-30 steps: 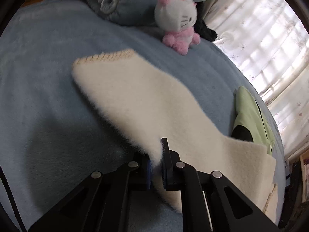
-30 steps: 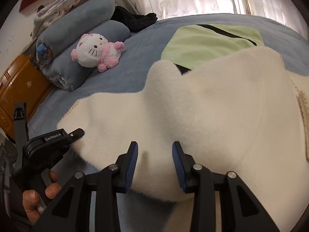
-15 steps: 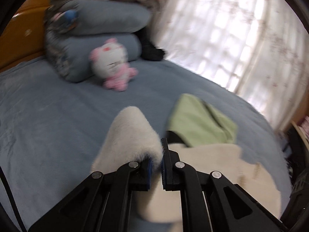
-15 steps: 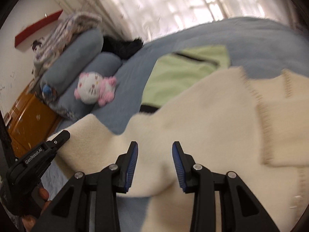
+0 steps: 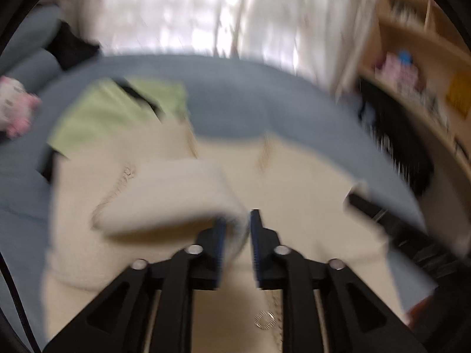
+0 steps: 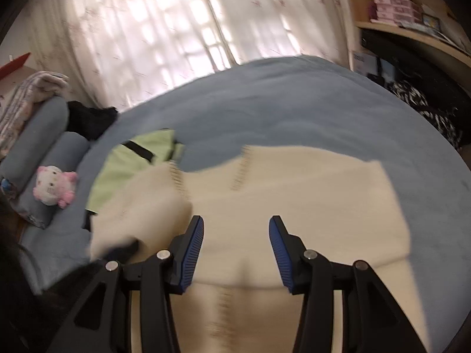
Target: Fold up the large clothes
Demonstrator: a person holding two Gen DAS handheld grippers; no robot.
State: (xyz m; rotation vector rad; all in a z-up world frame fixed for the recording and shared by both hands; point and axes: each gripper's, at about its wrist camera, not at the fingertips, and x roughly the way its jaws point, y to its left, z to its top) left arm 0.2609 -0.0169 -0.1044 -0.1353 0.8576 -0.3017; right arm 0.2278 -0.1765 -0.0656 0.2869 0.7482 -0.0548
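A cream fleece sweater (image 5: 300,182) (image 6: 294,200) lies spread on the blue bed (image 6: 294,103). One sleeve (image 5: 170,194) is carried over the sweater's body, its end between the jaws of my left gripper (image 5: 238,235). Those jaws are opening and a gap shows beside the fabric. In the right wrist view the same sleeve (image 6: 147,211) hangs at the left over the dark left gripper (image 6: 123,250). My right gripper (image 6: 235,235) hovers over the sweater's middle, jaws opening wider, nothing between them. The left wrist view is blurred.
A folded green garment (image 6: 126,164) (image 5: 112,111) lies just beyond the sweater. A pink and white plush toy (image 6: 53,185) and rolled blue bedding (image 6: 44,123) sit at the left. Curtains hang behind the bed, and wooden shelves (image 6: 412,29) stand at the right.
Both grippers swung to the right across the bed and rose a little. The left one carried the sleeve over the sweater's body and its jaws have parted. The right jaws stand wider.
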